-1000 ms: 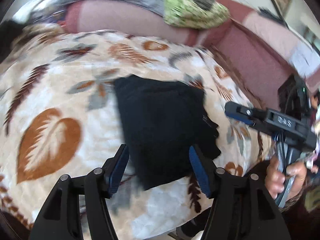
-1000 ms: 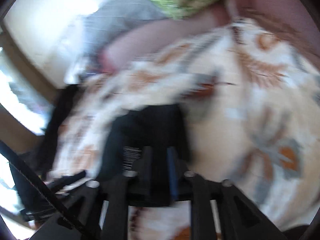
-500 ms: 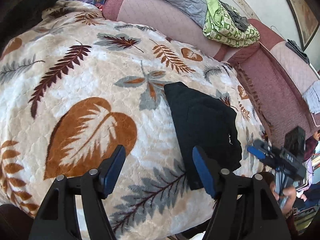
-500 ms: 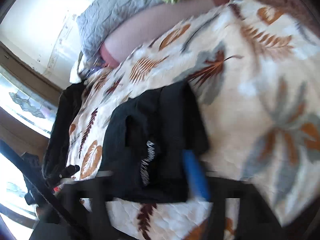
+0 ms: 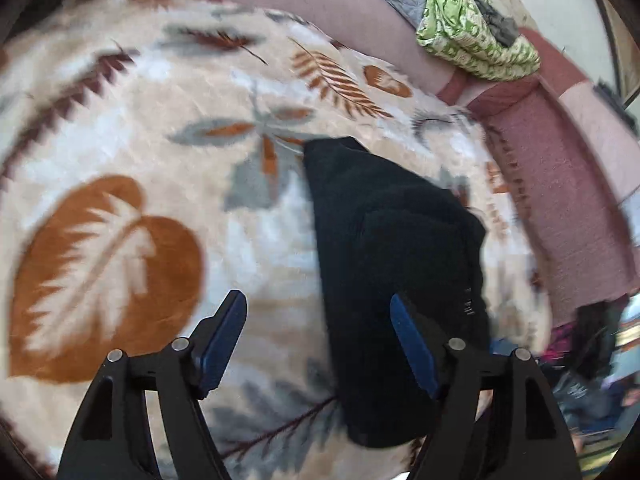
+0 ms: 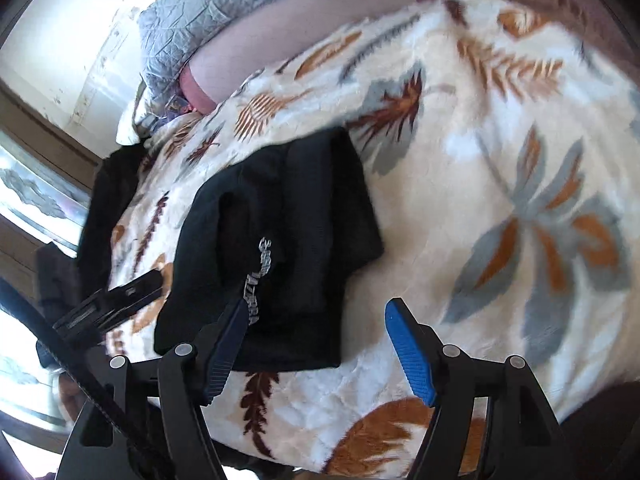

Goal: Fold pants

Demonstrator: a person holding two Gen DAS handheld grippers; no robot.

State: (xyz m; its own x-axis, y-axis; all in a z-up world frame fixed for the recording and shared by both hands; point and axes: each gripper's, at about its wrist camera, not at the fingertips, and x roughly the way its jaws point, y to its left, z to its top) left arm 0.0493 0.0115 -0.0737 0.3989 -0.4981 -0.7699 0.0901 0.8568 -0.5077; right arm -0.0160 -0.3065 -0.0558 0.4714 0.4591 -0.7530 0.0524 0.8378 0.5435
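Observation:
The black pants (image 5: 384, 240) lie folded into a compact bundle on the leaf-patterned blanket (image 5: 120, 160). They also show in the right wrist view (image 6: 280, 232), with silver lettering on the fabric. My left gripper (image 5: 318, 312) is open and empty, held above the blanket just left of the bundle's near end. My right gripper (image 6: 318, 316) is open and empty, above the bundle's near edge, its left finger (image 6: 228, 336) over the black cloth. The left gripper's tool (image 6: 112, 304) shows at the left of the right wrist view.
A pink couch back (image 5: 560, 184) runs behind the blanket, with a green patterned cloth (image 5: 472, 32) and a grey quilt (image 6: 208, 12) on it. Dark clothing (image 6: 108, 208) lies at the blanket's far left edge by a window.
My right gripper has opened and let go of the black pants, which now rest folded on the blanket. My left gripper stayed open and shifted slightly over the blanket.

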